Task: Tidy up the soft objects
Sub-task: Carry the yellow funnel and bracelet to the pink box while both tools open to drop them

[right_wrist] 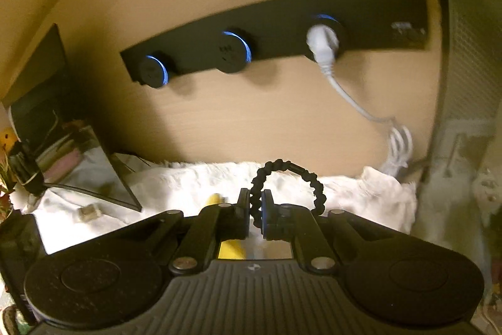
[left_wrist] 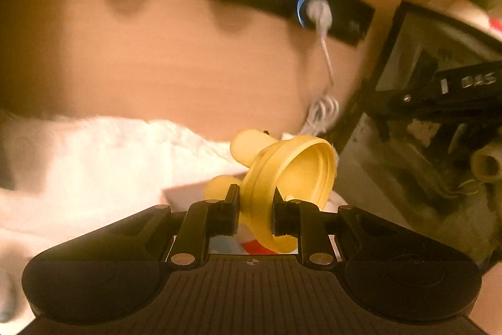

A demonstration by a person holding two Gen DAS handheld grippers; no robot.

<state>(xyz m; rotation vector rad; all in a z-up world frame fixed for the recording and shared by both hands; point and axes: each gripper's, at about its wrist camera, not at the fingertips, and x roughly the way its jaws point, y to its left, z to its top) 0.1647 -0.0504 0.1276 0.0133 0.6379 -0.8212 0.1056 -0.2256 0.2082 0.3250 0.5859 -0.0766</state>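
I am holding a soft yellow rubber piece (left_wrist: 284, 175) in my left gripper (left_wrist: 253, 211), with the jaws nearly closed and pinching its flared, ribbed collar from both sides. The wide open mouth of the piece is tilting up and to the right, and two rounded yellow lobes are sticking out behind it on the left. It is hanging clear above the white fluffy cover (left_wrist: 103, 165), over a flat printed card (left_wrist: 188, 193) that is lying on that cover.

In my right gripper (right_wrist: 256, 214) I am gripping a black braided loop (right_wrist: 287, 175). The jaws are almost fully together on one end of it, and the rest of the loop is arching up and over to the right of the fingers. It too is being held above the white fluffy cover (right_wrist: 345, 190). Something yellow (right_wrist: 230, 247) is showing below and just left of the fingers, too hidden to name.

Beyond both tools a black socket strip (right_wrist: 282, 30) with blue-lit rings is sitting on the tan wall, with a white plug (right_wrist: 323, 44) in one socket and its white cable (right_wrist: 398, 153) bunching in coils near the cover. In the left view my right tool (left_wrist: 445, 96) is showing at the right edge, in front of a glass tank (left_wrist: 417, 127).
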